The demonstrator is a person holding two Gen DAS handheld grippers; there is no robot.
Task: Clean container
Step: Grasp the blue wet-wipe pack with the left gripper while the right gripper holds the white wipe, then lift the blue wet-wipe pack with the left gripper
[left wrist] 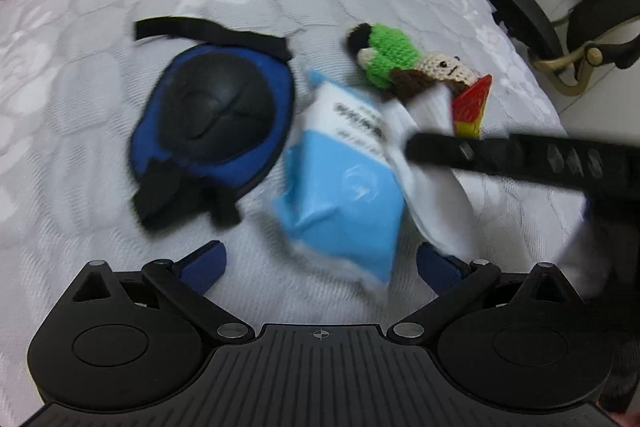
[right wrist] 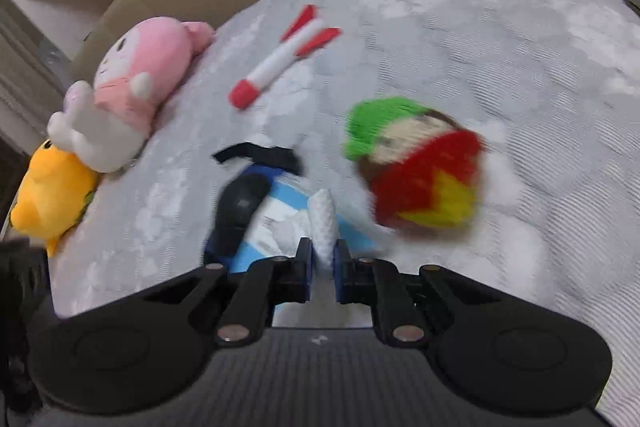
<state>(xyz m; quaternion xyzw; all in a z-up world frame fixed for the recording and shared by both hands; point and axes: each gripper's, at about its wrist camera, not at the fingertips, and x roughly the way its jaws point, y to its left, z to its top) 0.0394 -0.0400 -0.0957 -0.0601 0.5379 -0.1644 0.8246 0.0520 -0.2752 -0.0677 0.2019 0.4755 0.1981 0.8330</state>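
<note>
White textured cloth (right wrist: 325, 223) pinched by right hand-held gripper (right wrist: 323, 261), left hand-held gripper (left wrist: 320, 259) spread

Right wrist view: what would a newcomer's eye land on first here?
The right gripper, shut on a white tissue pulled from the blue tissue pack. Beside it lies the green, red and yellow crocheted doll, with a pink plush and a yellow plush at the bed's left edge.

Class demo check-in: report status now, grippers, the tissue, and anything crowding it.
Right gripper shut on white tissue, drawn from blue wipes pack. Left gripper open, hovering over pack. Knee pad and crochet doll crowd the pack.
</note>
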